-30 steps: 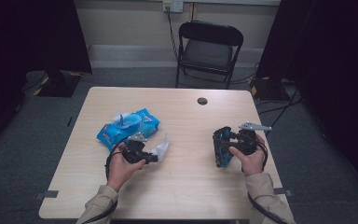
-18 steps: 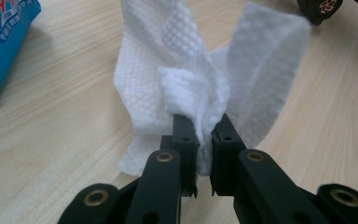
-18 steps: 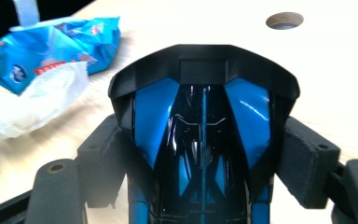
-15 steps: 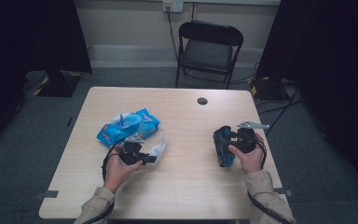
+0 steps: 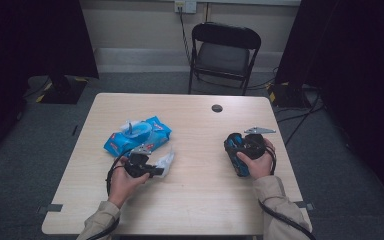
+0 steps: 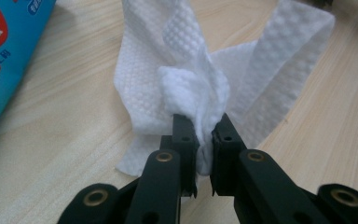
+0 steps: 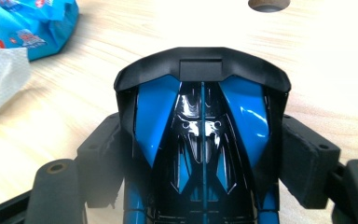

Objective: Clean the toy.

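Table (image 5: 200,200) mid bare; L hand-held gripper (image 6: 204,128) pinches wipe (image 6: 186,79), R hand-held gripper (image 7: 205,154) clamps toy car (image 7: 203,135).

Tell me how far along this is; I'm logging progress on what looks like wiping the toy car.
Done: a white wet wipe is out of the blue wipes pack and clamped in the left gripper. In hand: the right gripper grips the blue-and-black toy car. Left: wipe and car are apart, so no wiping yet.

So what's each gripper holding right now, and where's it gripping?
The left gripper pinches a bunched fold of the white wipe. The right gripper clamps the blue-and-black toy car across its sides.
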`<control>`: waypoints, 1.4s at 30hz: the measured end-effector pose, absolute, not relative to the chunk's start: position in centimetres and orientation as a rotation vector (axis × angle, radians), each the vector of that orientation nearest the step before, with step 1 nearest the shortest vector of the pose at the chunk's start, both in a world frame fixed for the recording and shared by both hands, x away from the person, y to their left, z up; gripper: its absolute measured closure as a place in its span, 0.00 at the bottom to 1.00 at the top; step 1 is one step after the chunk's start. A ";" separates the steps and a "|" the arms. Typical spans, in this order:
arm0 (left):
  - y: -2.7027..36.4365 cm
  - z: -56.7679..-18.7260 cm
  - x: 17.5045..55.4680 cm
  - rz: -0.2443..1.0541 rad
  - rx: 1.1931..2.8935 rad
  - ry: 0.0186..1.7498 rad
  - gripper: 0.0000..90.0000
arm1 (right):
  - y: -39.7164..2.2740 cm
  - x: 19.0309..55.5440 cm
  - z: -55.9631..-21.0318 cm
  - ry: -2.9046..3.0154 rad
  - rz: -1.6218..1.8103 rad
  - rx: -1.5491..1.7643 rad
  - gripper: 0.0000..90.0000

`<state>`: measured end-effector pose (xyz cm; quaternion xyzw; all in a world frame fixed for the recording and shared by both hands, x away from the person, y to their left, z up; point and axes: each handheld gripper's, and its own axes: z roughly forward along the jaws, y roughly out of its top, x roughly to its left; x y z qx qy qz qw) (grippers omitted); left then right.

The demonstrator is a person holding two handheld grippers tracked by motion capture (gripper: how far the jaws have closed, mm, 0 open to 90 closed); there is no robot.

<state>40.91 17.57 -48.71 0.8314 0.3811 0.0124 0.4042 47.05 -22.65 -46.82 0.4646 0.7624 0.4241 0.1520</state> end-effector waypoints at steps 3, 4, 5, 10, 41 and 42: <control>17.5 -48.8 40.9 0.035 2.097 0.962 0.92 | -22.5 47.3 -47.1 2.190 1.211 1.339 0.28; 17.5 -48.8 40.9 0.038 2.100 0.958 0.92 | -22.5 47.4 -47.1 2.188 1.207 1.343 0.28; 17.6 -48.8 40.9 0.035 2.099 0.958 0.92 | -22.5 47.5 -47.2 2.183 1.205 1.345 0.28; 17.5 -48.9 40.9 0.038 2.095 0.963 0.92 | -22.4 47.8 -47.6 2.181 1.214 1.357 0.28; 18.2 -49.2 40.9 0.042 2.092 0.990 0.92 | -21.4 49.0 -49.0 2.212 1.118 1.356 0.28; 18.3 -49.1 40.9 0.044 2.092 0.990 0.92 | -21.3 49.0 -49.0 2.212 1.112 1.357 0.28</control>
